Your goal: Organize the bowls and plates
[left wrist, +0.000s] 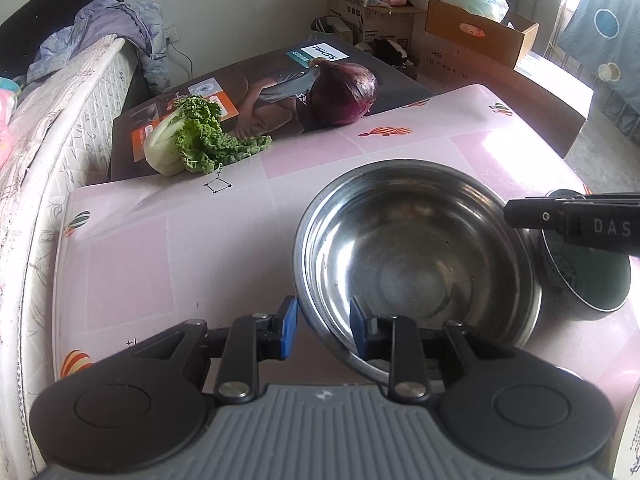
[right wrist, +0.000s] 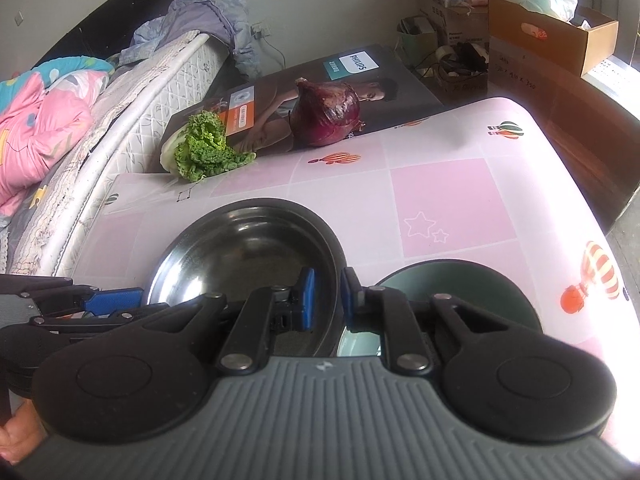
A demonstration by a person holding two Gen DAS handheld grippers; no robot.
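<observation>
A steel bowl [left wrist: 416, 256] [right wrist: 248, 248] rests on the pink table [left wrist: 180, 248]. My left gripper [left wrist: 324, 328] straddles the bowl's near rim. Its blue pads [left wrist: 290, 330] stand apart, one outside and one inside, with a gap to the thin rim, so it is open. In the right wrist view the left gripper [right wrist: 138, 298] shows at the bowl's left side. My right gripper [right wrist: 328, 300] [left wrist: 508, 214] is shut on the steel bowl's opposite rim. A dark green bowl [left wrist: 592, 280] [right wrist: 480, 276] sits right beside the steel bowl, under the right gripper.
A red onion [left wrist: 344, 94] and a leafy green vegetable [left wrist: 188, 136] lie on a printed box [left wrist: 248, 80] at the table's far edge. A bed [left wrist: 60, 128] runs along the left. Cardboard boxes [left wrist: 480, 32] stand at the back. A hand [right wrist: 16, 432] shows at the lower left.
</observation>
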